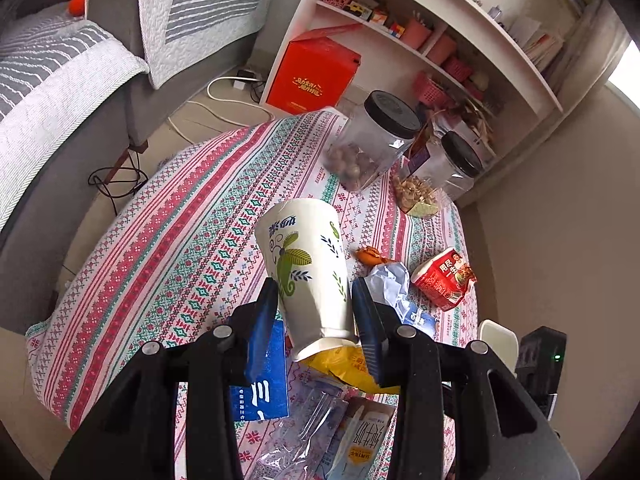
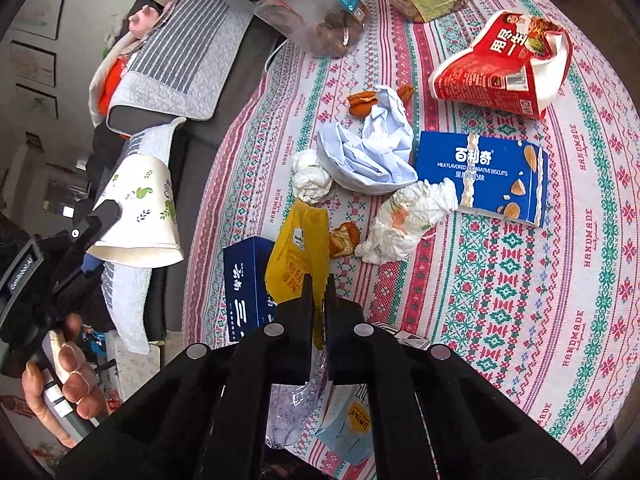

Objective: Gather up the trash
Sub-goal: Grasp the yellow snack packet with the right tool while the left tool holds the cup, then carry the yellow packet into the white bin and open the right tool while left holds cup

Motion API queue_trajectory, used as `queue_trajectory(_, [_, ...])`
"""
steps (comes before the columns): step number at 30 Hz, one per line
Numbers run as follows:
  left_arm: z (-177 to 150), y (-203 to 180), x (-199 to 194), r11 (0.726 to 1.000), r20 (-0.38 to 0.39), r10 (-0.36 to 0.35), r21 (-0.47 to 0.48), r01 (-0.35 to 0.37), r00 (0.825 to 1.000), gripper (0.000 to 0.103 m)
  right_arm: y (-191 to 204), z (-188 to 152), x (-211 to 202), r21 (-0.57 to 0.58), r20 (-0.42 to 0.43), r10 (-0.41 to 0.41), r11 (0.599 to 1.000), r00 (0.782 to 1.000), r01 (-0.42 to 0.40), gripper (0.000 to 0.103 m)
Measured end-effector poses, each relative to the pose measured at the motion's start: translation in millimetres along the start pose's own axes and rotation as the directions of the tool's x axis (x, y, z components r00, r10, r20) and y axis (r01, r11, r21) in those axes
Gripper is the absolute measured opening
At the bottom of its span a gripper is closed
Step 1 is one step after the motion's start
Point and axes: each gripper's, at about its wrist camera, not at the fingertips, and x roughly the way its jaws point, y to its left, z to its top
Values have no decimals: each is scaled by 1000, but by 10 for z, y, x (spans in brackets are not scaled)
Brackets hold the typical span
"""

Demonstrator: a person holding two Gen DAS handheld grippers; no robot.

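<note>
My left gripper (image 1: pixel 314 300) is shut on a white paper cup (image 1: pixel 306 264) with green leaf prints and holds it tilted above the table; the cup also shows at the left of the right wrist view (image 2: pixel 140 208). My right gripper (image 2: pixel 318 292) is shut on a yellow snack wrapper (image 2: pixel 298 244), lifted over the table edge; the wrapper also shows in the left wrist view (image 1: pixel 348 368). On the patterned tablecloth (image 2: pixel 520 280) lie crumpled tissues (image 2: pixel 408 216), a crumpled pale blue paper (image 2: pixel 368 152), a blue biscuit box (image 2: pixel 480 176), a red torn noodle packet (image 2: pixel 508 68) and orange peel (image 2: pixel 344 240).
Two clear jars with black lids (image 1: pixel 376 140) stand at the table's far side. A dark blue box (image 2: pixel 244 288), a clear plastic wrapper (image 2: pixel 292 412) and a milk carton (image 2: pixel 352 428) lie under my grippers. A grey sofa (image 1: pixel 80 120) and white shelves (image 1: pixel 440 40) flank the table.
</note>
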Motion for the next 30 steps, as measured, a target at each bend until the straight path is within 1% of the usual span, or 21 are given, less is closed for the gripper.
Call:
queue_trajectory(6, [-4, -73, -23, 1000, 10, -2, 22, 2, 1000, 39, -26, 94, -296, -15, 80, 36, 999, 996, -34, 4])
queue_trajectory(10, [-14, -81, -38, 1000, 21, -8, 24, 8, 1000, 39, -142, 159, -511, 2, 137, 53, 999, 989, -54, 4])
queue_trajectory(13, [-35, -100, -15, 1000, 21, -10, 26, 10, 1000, 39, -170, 214, -626, 8, 176, 44, 999, 983, -46, 4])
queue_trajectory(17, [-52, -169, 30, 999, 18, -16, 40, 16, 1000, 39, -234, 251, -795, 11, 231, 12, 1000, 973, -15, 4])
queue_trajectory(20, [-65, -233, 49, 998, 18, -23, 51, 22, 1000, 39, -296, 275, -938, 18, 276, -22, 1000, 961, 18, 4])
queue_trajectory(23, [-82, -307, 73, 997, 20, -29, 66, 27, 999, 39, -356, 289, -1079, 24, 326, -70, 998, 943, 66, 4])
queue_trajectory(28, [-121, -441, 126, 995, 17, -39, 91, 37, 999, 39, -513, 311, -1336, 59, 398, -162, 987, 903, 151, 4])
queue_trajectory(30, [-132, -501, 148, 994, 15, -46, 100, 44, 999, 39, -599, 311, -1443, 82, 424, -210, 978, 881, 194, 4])
